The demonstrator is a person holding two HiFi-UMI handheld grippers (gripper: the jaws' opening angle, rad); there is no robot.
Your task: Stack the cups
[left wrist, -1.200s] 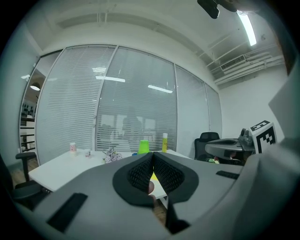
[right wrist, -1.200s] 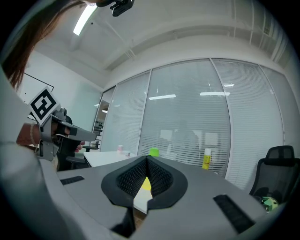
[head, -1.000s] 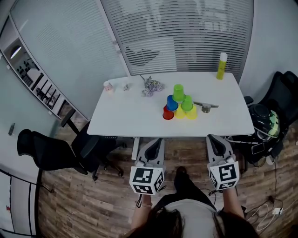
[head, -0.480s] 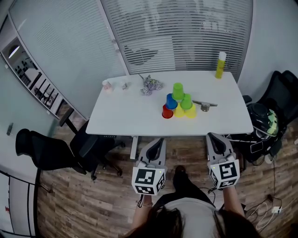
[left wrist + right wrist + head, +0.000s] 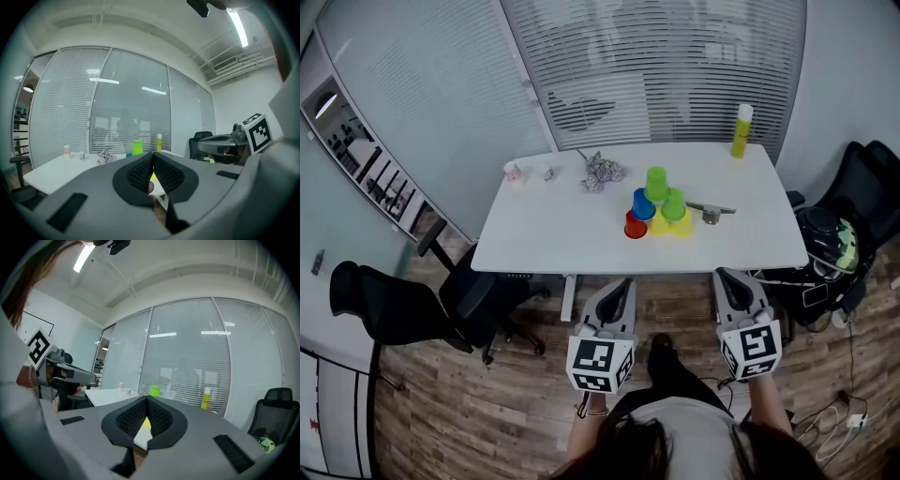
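Left hand-held gripper (image 5: pixel 624 282) closed | right hand-held gripper (image 5: pixel 723 275) closed | cups (image 5: pixel 673 205) upright, mouth-down

Office: blind-covered glass partitions (image 5: pixel 675 66), swivel chair (image 5: pixel 389 305), white desk (image 5: pixel 553 230)

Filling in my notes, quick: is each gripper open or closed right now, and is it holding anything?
Left gripper: closed, holding nothing.
Right gripper: closed, holding nothing.
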